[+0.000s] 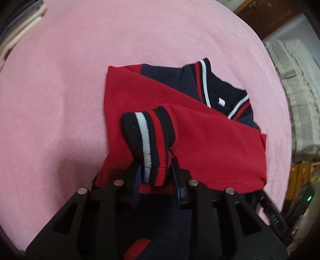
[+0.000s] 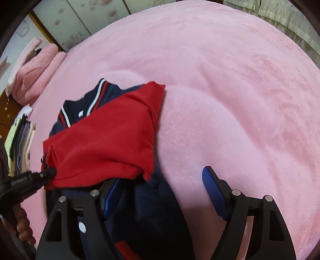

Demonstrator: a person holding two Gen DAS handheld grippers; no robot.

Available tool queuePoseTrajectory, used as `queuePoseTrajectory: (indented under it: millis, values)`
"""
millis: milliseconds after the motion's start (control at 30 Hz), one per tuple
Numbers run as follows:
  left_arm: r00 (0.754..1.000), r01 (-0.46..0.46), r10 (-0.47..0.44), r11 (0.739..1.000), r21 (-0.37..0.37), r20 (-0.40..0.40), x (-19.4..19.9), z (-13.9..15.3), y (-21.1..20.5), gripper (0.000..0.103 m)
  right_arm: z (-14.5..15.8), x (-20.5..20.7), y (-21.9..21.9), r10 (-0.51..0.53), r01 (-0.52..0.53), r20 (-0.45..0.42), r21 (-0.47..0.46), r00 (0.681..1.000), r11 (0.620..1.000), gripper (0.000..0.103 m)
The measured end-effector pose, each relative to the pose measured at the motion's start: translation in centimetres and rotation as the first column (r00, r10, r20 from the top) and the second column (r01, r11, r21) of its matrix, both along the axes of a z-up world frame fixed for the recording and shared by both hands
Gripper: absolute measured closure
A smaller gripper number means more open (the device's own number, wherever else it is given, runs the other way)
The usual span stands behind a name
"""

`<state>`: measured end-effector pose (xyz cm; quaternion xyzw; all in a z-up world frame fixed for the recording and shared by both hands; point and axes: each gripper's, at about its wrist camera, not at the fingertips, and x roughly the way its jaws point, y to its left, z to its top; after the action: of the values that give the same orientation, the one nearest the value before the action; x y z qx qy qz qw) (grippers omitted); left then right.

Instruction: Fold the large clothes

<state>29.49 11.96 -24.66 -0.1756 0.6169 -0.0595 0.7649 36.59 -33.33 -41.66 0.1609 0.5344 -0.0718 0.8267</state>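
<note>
A red and navy jacket (image 1: pixel 200 140) lies on the pink blanket (image 1: pixel 60 100), its striped collar (image 1: pixel 204 80) at the far side and both red sleeves folded across the body. My left gripper (image 1: pixel 156 178) is shut on the striped sleeve cuff (image 1: pixel 152 140), held just above the jacket. In the right wrist view the jacket (image 2: pixel 104 140) lies left of centre. My right gripper (image 2: pixel 160 192) is open and empty, its left finger (image 2: pixel 110 194) over the navy body and its right finger (image 2: pixel 212 192) over the blanket (image 2: pixel 240 100). The left gripper (image 2: pixel 45 174) shows at the left edge.
A stack of folded clothes (image 1: pixel 18 30) lies at the far left of the bed, also seen in the right wrist view (image 2: pixel 22 140). Pink pillows (image 2: pixel 36 72) lie at the bed's head. Wooden furniture (image 1: pixel 266 16) and a patterned cover (image 1: pixel 296 90) stand beyond the bed's edge.
</note>
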Motion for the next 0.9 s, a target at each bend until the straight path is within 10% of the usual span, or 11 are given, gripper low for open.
queuePoseTrajectory:
  millis: [133, 267, 367, 600, 733, 900]
  values:
    - [0.998, -0.049, 0.049, 0.999, 0.012, 0.030, -1.2, 1.9, 1.3, 0.059, 1.1, -1.7, -1.0, -0.021, 0.021, 0.002, 0.027, 1.000, 0.999, 0.041]
    - [0.965, -0.158, 0.134, 0.983, 0.094, 0.223, -2.6, 6.2, 2.5, 0.059, 3.8, -3.2, -1.0, -0.031, 0.024, 0.089, 0.078, 0.996, 0.997, 0.074]
    - [0.940, -0.180, 0.170, 0.984, 0.006, 0.294, -2.5, 7.7, 2.8, 0.059, 4.6, -2.6, -0.2, -0.052, 0.024, 0.162, 0.166, 0.986, 0.986, 0.090]
    - [0.988, 0.046, -0.045, 0.999, -0.004, 0.150, 1.9, 3.9, -3.5, 0.082, 1.1, 4.0, 7.0, 0.112, -0.166, 0.176, 0.327, 0.978, 0.930, 0.097]
    - [0.997, 0.014, -0.022, 0.994, 0.108, 0.075, 3.1, -0.1, -4.3, 0.102, -0.7, 7.0, 8.9, 0.189, -0.229, 0.167, 0.262, 0.968, 0.938, 0.099]
    - [0.994, -0.067, 0.070, 0.997, -0.033, 0.085, 3.2, -1.9, -2.1, 0.102, -1.8, 7.3, 5.1, 0.123, -0.148, 0.176, 0.138, 0.977, 0.979, 0.103]
